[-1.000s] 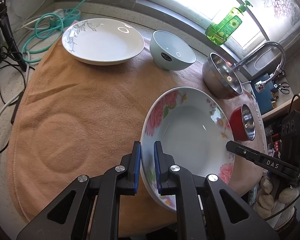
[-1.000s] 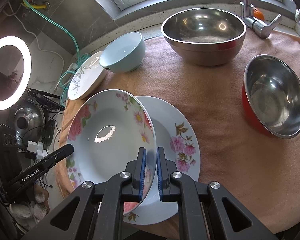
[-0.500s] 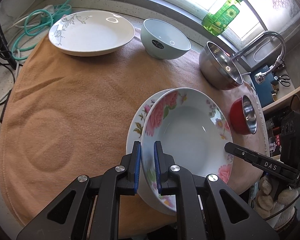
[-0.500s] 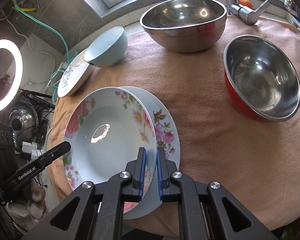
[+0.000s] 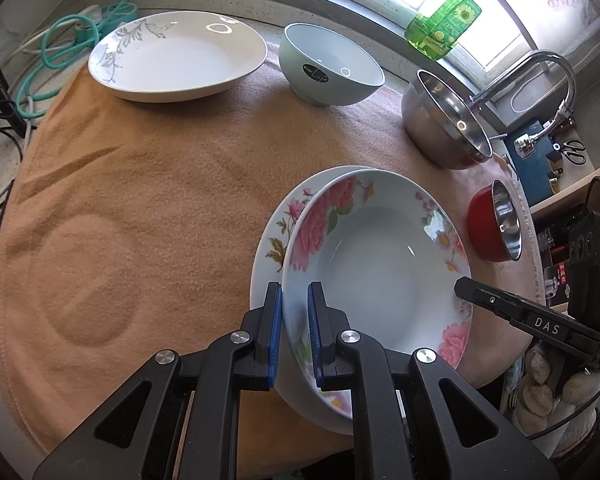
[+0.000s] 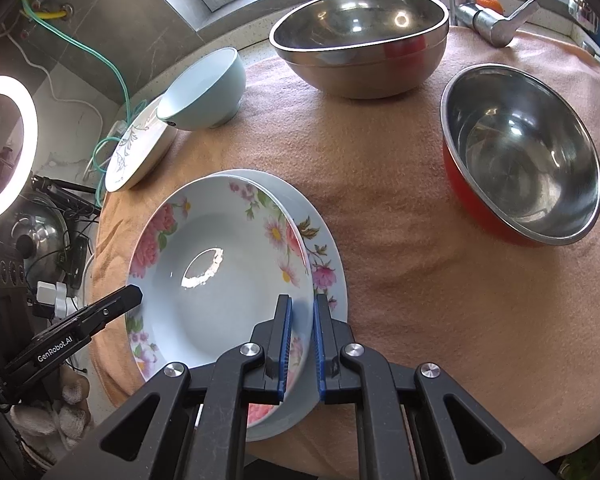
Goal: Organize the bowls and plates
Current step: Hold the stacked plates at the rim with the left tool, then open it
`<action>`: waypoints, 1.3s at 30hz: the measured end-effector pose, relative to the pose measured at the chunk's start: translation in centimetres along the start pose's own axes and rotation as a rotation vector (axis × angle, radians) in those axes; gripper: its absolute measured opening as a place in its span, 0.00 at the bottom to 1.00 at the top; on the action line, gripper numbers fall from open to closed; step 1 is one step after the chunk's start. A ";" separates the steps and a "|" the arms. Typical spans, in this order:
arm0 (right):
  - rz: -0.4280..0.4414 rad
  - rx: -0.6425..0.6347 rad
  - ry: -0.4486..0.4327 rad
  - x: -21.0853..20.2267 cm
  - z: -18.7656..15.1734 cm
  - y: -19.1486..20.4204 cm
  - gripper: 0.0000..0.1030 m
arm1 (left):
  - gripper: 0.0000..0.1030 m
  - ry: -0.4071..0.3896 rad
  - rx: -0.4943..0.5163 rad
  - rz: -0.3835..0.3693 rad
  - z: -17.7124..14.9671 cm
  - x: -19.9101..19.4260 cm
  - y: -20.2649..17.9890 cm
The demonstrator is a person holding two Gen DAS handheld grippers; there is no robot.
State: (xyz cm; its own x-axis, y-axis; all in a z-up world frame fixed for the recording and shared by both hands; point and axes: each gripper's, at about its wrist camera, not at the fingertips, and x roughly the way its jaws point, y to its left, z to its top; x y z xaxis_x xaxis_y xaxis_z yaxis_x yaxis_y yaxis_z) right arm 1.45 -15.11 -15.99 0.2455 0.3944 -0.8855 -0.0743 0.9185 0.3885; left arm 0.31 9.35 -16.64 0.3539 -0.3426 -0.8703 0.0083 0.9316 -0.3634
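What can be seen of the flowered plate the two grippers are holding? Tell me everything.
The flowered plate is a deep, glossy, pale blue dish, ceramic by its look, with pink roses and small daisies round its rim and nothing in it. The left gripper and the right gripper each clamp its rim on opposite sides. It sits tilted just over a second flowered plate on the orange cloth; contact between them is unclear.

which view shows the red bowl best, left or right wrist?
Right wrist. The red bowl sits large and unobstructed there, steel interior and red outer wall both visible, standing on the towel. In the left wrist view the red bowl is small, near the frame's right edge, seen side-on and distorted.
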 end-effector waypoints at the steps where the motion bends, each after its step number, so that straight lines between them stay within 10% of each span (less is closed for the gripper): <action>1: -0.001 -0.001 0.000 0.0 0.0 0.0 0.09 | 0.11 0.000 0.004 0.003 0.0 0.0 0.0; 39: -0.107 -0.083 -0.022 -0.5 0.1 1.8 0.12 | 0.10 -0.032 0.043 0.035 0.3 -1.4 0.3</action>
State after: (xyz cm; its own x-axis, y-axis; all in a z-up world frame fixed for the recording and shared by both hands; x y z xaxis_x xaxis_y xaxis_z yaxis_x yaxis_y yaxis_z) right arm 1.30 -13.64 -14.85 0.2772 0.2943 -0.9146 -0.1257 0.9549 0.2691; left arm 0.08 10.12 -15.37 0.3840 -0.3062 -0.8711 0.0353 0.9476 -0.3175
